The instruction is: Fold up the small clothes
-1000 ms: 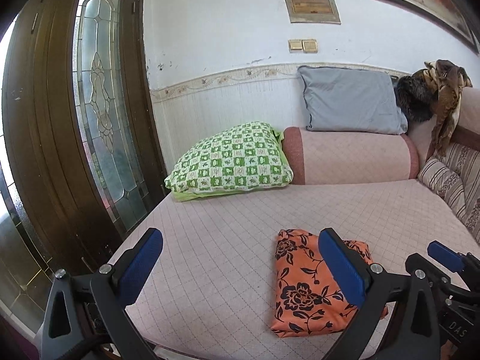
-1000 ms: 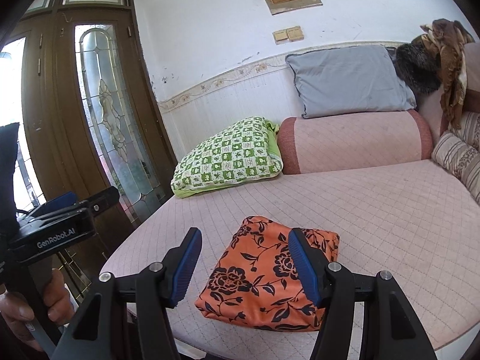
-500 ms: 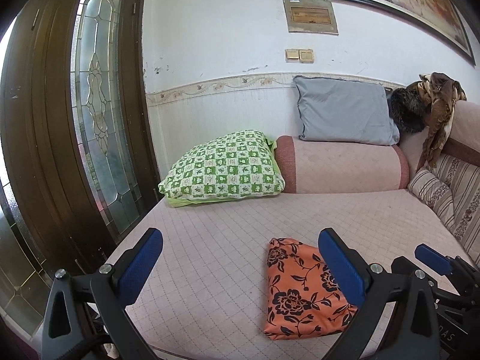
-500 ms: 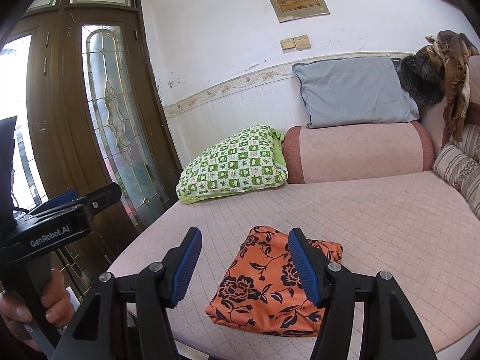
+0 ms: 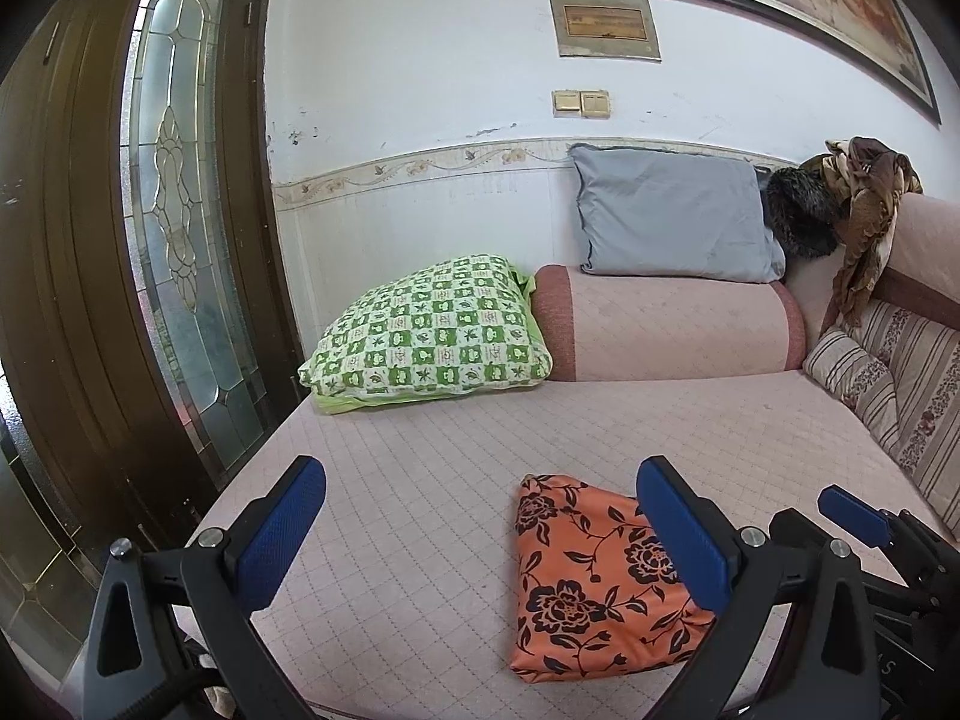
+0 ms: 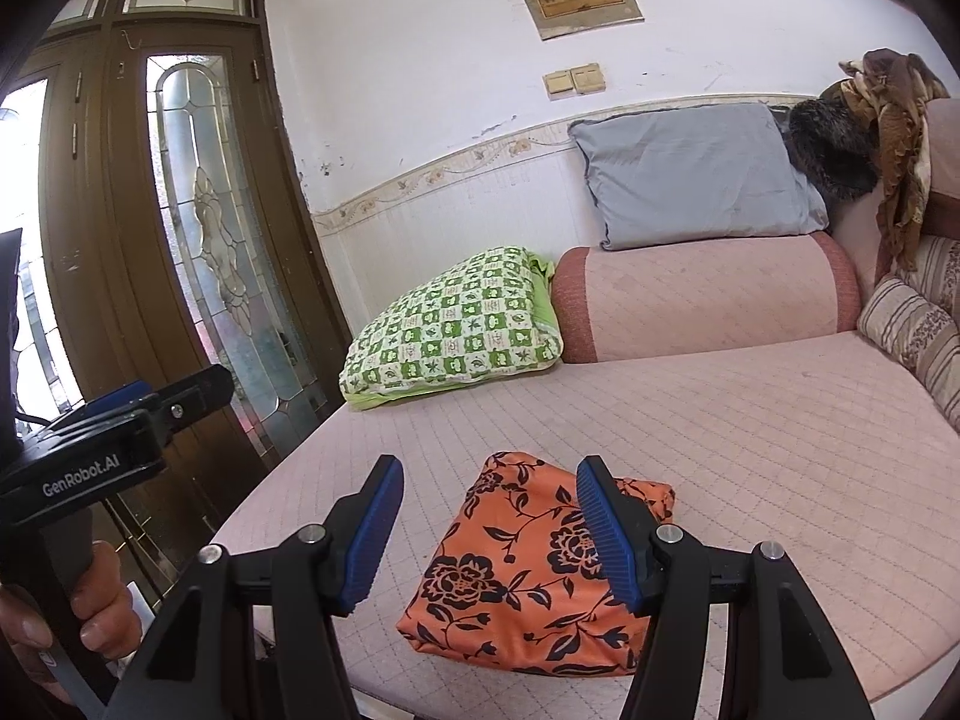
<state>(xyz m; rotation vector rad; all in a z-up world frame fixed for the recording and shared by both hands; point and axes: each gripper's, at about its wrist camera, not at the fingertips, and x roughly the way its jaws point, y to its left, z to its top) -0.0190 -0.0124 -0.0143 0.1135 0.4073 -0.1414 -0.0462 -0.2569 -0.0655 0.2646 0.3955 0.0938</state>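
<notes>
The orange, black-flowered cloth bundle point(image 6: 540, 570), already folded into a plump packet, lies near the front edge of the pink quilted daybed point(image 6: 750, 420), at about 6 o'clock from the green-checked pillow point(image 6: 456, 330). Both the left gripper point(image 5: 480, 534) and right gripper point(image 6: 486, 531) hover with fingers parted, holding nothing. The slippery-looking packet could spring open, or a careless nudge could push it off the edge.
</notes>
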